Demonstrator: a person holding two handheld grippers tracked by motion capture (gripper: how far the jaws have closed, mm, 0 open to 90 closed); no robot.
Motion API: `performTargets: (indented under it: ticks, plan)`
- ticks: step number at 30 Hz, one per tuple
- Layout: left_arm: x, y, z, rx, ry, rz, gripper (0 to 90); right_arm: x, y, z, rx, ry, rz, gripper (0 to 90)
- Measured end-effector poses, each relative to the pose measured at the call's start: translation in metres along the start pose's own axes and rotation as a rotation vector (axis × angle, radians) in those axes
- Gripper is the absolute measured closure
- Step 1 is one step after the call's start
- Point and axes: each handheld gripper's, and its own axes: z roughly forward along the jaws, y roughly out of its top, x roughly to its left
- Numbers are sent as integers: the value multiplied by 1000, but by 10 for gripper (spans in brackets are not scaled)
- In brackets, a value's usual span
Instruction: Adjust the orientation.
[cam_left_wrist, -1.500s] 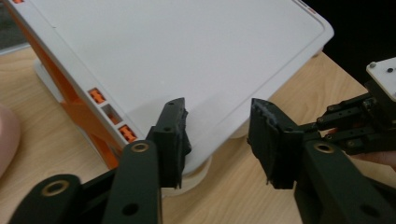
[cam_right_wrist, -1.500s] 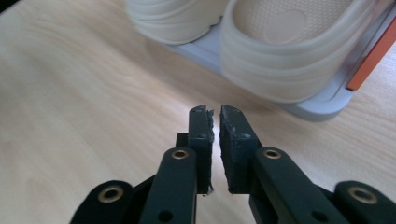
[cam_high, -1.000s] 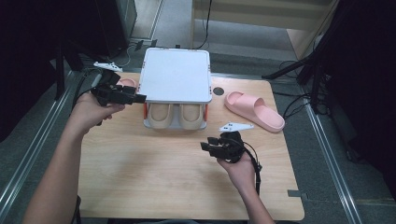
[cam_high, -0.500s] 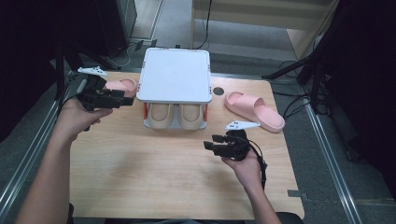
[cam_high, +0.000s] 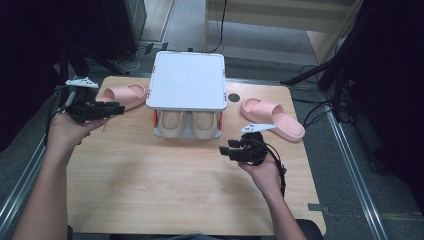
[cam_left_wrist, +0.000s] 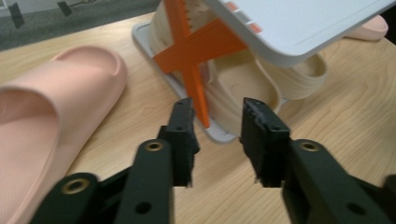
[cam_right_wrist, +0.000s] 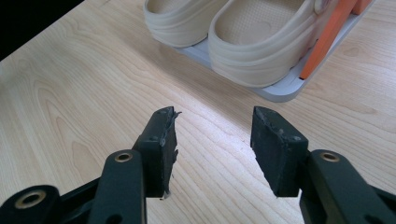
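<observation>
Left gripper (cam_high: 107, 109) hovers at the table's (cam_high: 150, 190) left edge, just beside the left pink slipper (cam_high: 122, 95); its jaws have just been closing, now part-way apart with nothing between them. That slipper lies with its long axis across the table, one end toward the shoe rack (cam_high: 187, 87); which end is the toe is hard to make out from above. Right pink slipper (cam_high: 272, 117) lies at a slant, long axis running from the rack out toward the right edge. Two beige clogs (cam_right_wrist: 247, 32) sit on the rack's lower shelf, open heels facing the person. Right gripper (cam_right_wrist: 212, 128) hangs over bare wood, jaws apart, empty. No readable writing anywhere.
</observation>
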Motion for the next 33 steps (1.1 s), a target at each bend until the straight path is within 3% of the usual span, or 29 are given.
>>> performTargets:
  ticks: [9,15,18,20,24,27,30,33]
  plan:
    - [32,-19,8,27,50,-29,890,4,1,7,34,-1,-30,521]
    - [51,-25,19,52,94,-40,894,3,-3,7,42,-11,-23,524]
    - [62,-27,26,72,100,-44,894,4,-6,5,41,-18,-18,525]
    - [71,-29,34,80,83,-61,896,5,-9,2,36,-24,-19,527]
    - [83,-31,45,104,104,-77,897,8,-14,0,40,-31,-22,527]
    - [92,-33,49,65,108,-105,897,9,-18,-1,48,-40,-22,527]
    - [103,-33,52,85,128,-118,897,10,-22,-2,50,-45,-17,527]
    - [110,-32,54,69,136,-132,896,10,-26,-5,53,-53,-11,526]
